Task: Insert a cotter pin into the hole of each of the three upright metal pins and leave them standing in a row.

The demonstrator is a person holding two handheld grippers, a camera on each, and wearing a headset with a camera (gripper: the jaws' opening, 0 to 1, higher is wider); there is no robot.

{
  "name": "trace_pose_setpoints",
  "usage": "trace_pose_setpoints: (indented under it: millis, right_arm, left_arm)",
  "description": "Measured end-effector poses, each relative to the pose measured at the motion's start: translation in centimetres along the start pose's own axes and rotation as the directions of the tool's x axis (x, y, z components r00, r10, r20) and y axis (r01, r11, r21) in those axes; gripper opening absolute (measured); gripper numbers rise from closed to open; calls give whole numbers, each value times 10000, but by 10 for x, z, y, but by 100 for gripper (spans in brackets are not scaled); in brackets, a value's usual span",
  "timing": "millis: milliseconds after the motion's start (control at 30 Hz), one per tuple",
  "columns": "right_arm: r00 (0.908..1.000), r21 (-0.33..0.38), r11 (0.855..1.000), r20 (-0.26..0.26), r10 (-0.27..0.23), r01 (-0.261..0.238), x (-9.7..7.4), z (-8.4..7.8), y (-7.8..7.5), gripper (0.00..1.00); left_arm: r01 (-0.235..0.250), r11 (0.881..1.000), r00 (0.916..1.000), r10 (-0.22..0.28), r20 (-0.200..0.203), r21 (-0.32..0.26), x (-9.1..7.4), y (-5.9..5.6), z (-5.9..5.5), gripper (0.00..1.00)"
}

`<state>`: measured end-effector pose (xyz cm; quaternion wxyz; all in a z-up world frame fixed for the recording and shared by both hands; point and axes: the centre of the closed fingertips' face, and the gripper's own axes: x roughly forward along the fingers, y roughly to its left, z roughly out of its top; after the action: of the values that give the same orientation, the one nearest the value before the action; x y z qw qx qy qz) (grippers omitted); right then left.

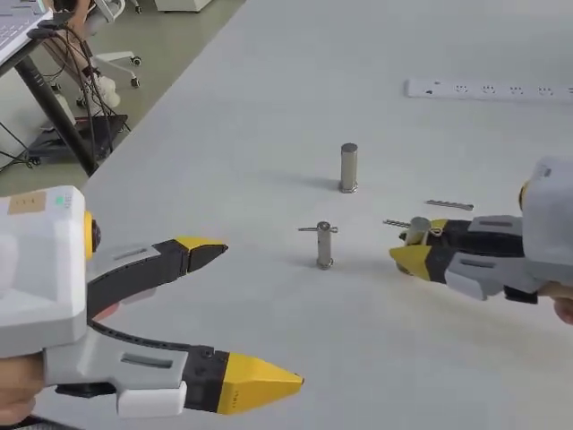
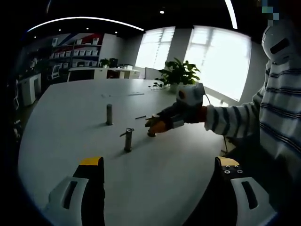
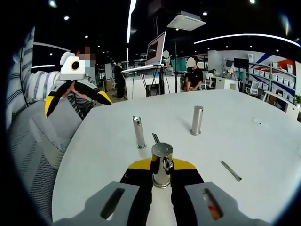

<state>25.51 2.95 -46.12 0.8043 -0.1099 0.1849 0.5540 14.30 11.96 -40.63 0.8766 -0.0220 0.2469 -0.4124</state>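
Observation:
Three metal pins stand on the white table [image 1: 269, 116]. The far pin [image 1: 348, 167] [image 3: 197, 120] [image 2: 109, 114] is bare. A cotter pin [image 1: 318, 229] crosses the top of the middle pin [image 1: 324, 244] [image 2: 128, 139] [image 3: 138, 132]. My right gripper [image 1: 414, 244] [image 3: 162, 170] [image 2: 157, 126] is shut on the third pin [image 1: 418, 229] [image 3: 162, 162], which stands upright on the table with a cotter pin [image 1: 395, 223] [image 3: 155, 137] sticking out of it. My left gripper [image 1: 242, 313] [image 2: 160, 162] hovers open and holds nothing, at the near left, well apart from the pins.
A loose cotter pin [image 1: 449, 205] [image 3: 231, 171] lies on the table just behind the right gripper. A white power strip [image 1: 488, 90] lies at the far right. Beyond the table's left edge are a desk and chairs [image 1: 54, 72].

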Motion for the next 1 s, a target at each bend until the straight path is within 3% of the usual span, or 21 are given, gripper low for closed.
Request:
trace_pose_setpoints:
  millis: [333,1000]
  right_arm:
    - [10000,103,9999,-25,20,-20,1,-5,0,8]
    - [9998,263,9996,216,51,-57,1,-6,2,9]
  left_arm:
    - [88,9997,10000,-88,-6,-234,3,-4,-1,96]
    - [154,9998,9998,-156,-160,-87,5,-4,-3,96]
